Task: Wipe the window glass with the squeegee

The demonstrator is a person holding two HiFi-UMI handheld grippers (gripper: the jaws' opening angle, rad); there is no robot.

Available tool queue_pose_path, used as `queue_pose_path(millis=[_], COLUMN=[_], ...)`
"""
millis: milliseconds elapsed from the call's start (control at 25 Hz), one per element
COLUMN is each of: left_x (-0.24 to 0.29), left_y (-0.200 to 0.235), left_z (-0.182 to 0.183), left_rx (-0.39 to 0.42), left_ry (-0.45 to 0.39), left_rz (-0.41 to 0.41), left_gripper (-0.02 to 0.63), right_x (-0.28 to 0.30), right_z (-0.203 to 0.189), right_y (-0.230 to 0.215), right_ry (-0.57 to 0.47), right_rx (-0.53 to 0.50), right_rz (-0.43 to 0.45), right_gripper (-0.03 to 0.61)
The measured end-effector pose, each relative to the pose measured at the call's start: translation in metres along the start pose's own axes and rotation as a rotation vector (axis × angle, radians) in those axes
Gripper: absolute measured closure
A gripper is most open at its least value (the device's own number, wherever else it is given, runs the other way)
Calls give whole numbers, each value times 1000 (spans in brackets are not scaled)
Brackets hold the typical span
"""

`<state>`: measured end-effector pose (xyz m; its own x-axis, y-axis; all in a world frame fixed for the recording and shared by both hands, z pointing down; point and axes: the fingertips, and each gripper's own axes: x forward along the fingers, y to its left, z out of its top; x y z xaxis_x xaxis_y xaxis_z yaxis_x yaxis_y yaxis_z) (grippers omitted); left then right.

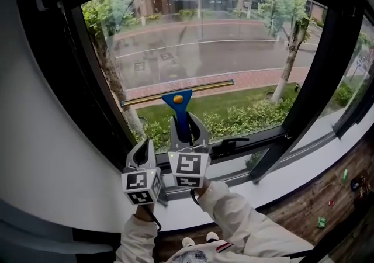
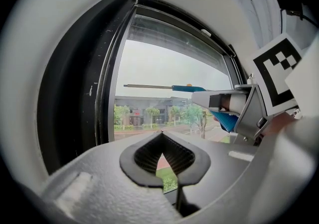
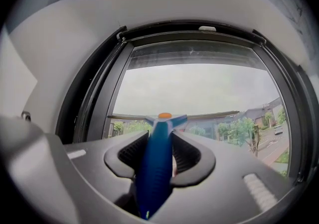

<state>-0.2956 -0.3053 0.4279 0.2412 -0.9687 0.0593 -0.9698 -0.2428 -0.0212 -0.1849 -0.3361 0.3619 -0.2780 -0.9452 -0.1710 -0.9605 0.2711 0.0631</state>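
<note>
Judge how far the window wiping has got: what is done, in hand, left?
Done: the right gripper is shut on the squeegee by its handle. In hand: its blade lies across the lower window glass. The left gripper hangs beside it, shut, empty. Left: no wiped streaks show, so how much glass remains cannot be told.
</note>
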Motion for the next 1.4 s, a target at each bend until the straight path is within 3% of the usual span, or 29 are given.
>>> queue_pose_path(millis=[1400], left_x=[-12], left_y=[1], left_z=[-102], left_rx=[-42], left_ry=[185], left_rz=[-9], left_gripper=[614], right_x=[-27], right_z=[-167], right_y=[26], right_ry=[276], right_rx=[49], right_rz=[38], right_gripper=[439])
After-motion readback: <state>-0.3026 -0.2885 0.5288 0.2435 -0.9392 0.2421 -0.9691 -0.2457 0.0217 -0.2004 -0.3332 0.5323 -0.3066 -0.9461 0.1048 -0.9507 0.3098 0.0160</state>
